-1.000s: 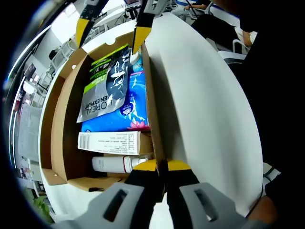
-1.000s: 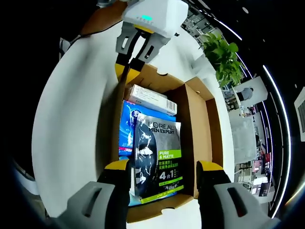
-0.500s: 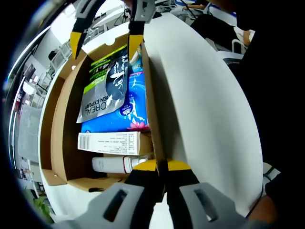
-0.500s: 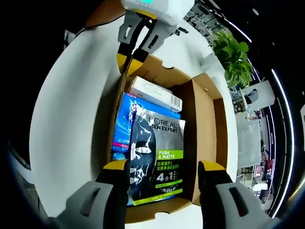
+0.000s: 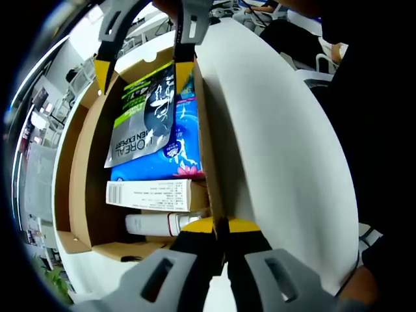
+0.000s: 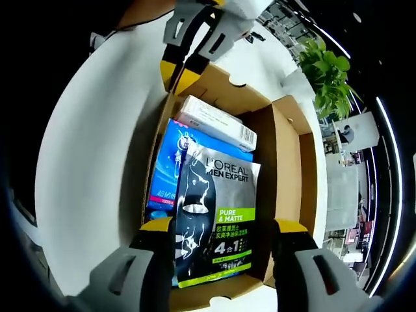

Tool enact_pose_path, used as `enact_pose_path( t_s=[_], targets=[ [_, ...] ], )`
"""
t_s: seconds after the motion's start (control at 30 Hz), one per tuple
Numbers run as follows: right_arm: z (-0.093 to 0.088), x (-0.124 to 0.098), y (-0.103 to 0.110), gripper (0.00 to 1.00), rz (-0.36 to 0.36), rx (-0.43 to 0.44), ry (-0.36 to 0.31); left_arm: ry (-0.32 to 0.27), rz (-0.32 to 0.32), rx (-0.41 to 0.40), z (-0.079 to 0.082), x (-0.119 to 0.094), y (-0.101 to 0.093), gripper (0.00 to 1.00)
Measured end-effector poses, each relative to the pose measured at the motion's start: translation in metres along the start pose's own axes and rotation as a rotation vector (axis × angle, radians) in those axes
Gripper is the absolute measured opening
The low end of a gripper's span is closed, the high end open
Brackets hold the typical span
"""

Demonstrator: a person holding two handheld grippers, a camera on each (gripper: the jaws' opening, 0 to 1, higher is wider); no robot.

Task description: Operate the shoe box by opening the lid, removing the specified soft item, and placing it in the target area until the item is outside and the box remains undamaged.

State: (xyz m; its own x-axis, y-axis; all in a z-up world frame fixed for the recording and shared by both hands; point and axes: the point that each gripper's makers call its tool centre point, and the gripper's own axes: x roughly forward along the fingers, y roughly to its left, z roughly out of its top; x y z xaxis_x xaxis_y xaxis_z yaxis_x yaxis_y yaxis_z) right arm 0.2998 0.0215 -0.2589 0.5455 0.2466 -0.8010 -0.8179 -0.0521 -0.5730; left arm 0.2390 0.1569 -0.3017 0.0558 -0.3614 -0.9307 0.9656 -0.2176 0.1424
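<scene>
1. The shoe box (image 6: 286, 169) lies open across the middle of both views, on a white table (image 5: 279, 149). Its lid (image 5: 65, 156) is folded back along the left of the left gripper view.

2. The soft item looks to be the grey L'Oréal Men Expert pouch (image 6: 218, 218). It lies on top of a blue packet (image 6: 166, 175), in the lower middle of the right gripper view and the upper left of the left gripper view.

3. The pouch is flat, glossy and limp, with a green band marked "Pure & Matte". It probably sags when lifted by one edge.

4. The right gripper (image 6: 221, 237) is spread wide, its yellow tips either side of the pouch's near end and holding nothing. I cannot tell whether they touch the pouch.

5. The left gripper (image 5: 221, 226) is pressed together on the box's side wall (image 5: 207, 149) at the bottom of its view — apparently steadying the box.

6. What could go wrong:
   - The slick film may slip out of a shallow pinch.
   - A deep pinch may also catch the blue packet.
   - A jaw driven against the cardboard wall may crease or tear it.

7. A white carton (image 5: 156, 194) and a white tube (image 5: 156, 223) sit beyond the pouch — a dragged pouch may disturb them.
</scene>
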Motion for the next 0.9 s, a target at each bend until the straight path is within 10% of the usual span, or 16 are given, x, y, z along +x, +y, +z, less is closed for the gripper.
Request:
enact_pose_path(
  t_s=[0.9],
  targets=[
    [-0.0018, 0.0046, 0.0041, 0.58, -0.075, 0.051, 0.021, 0.002, -0.004, 0.006, -0.0008, -0.0014, -0.0065, 0.04]
  ],
)
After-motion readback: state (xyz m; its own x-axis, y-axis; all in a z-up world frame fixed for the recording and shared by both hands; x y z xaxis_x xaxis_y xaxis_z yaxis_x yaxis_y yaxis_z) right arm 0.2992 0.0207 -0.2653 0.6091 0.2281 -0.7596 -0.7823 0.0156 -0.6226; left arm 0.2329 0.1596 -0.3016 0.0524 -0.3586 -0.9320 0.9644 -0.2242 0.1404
